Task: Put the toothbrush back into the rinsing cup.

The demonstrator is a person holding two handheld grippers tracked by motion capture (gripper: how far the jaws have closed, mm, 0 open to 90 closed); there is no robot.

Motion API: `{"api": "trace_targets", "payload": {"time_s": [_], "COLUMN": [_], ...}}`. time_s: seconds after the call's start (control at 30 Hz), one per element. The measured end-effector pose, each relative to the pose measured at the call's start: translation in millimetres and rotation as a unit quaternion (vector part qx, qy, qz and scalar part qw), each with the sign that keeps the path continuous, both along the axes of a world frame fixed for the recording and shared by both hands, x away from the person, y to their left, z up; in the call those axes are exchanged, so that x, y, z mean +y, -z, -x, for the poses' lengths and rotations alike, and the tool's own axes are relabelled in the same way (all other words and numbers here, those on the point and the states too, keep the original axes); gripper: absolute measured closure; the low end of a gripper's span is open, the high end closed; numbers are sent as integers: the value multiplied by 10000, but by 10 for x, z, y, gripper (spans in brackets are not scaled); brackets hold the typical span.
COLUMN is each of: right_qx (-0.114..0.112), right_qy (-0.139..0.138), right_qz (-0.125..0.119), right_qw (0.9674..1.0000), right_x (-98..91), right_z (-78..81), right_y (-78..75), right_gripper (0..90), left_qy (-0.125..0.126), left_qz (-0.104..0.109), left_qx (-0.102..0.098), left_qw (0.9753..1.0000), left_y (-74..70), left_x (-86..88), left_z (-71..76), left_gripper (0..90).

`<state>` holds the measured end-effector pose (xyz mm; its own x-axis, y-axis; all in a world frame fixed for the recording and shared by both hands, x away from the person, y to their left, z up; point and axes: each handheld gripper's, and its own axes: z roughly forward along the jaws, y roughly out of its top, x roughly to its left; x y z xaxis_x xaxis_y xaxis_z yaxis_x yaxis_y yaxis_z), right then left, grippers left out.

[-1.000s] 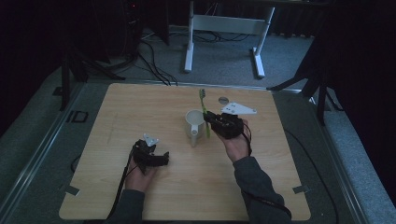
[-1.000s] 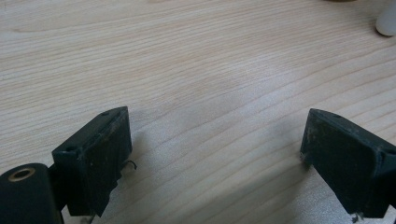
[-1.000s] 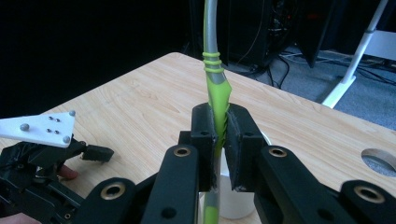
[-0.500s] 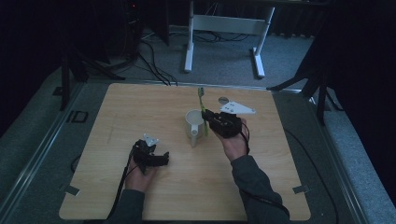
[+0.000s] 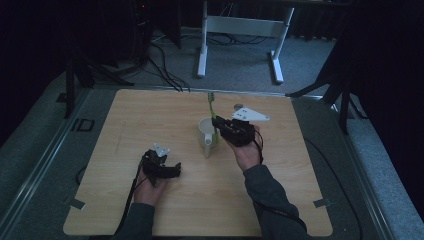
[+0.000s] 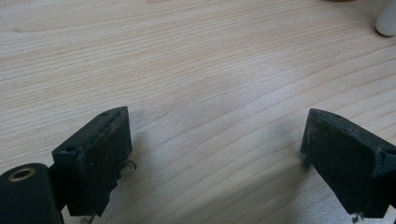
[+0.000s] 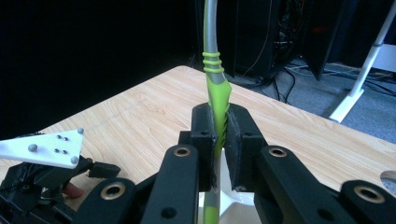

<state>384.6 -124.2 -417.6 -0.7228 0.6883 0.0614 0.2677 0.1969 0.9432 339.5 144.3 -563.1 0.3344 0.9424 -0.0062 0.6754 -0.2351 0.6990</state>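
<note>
Wooden tabletop (image 5: 150, 120) — no writing I can read; my right gripper (image 7: 219, 135) pinches green toothbrush (image 7: 214, 74) upright over white mug (image 5: 206, 131); left gripper (image 6: 215, 158) spread.

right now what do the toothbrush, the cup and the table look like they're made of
Toothbrush: likely plastic, glossy grey with a ribbed green grip, maybe rubbery. Cup: smooth off-white, ceramic or plastic, can't tell which. Table: pale wood or wood-look laminate, matte, with visible grain lines.
</note>
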Motion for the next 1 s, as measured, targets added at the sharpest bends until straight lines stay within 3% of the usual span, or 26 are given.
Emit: {"api": "trace_targets", "payload": {"time_s": [0.67, 1.0], "right_qx": [-214, -185], "right_qy": [-59, -99], "right_qz": [-142, -142], "right_qw": [9997, 9997], "right_x": [63, 136], "right_z": [-12, -56], "right_y": [2, 48], "right_gripper": [822, 822], "left_qy": [0, 5], "left_qz": [-7, -7], "left_qx": [4, 6], "left_qw": [10000, 10000], "left_y": [-1, -2], "left_x": [-7, -8], "left_z": [2, 2], "left_gripper": [92, 92]}}
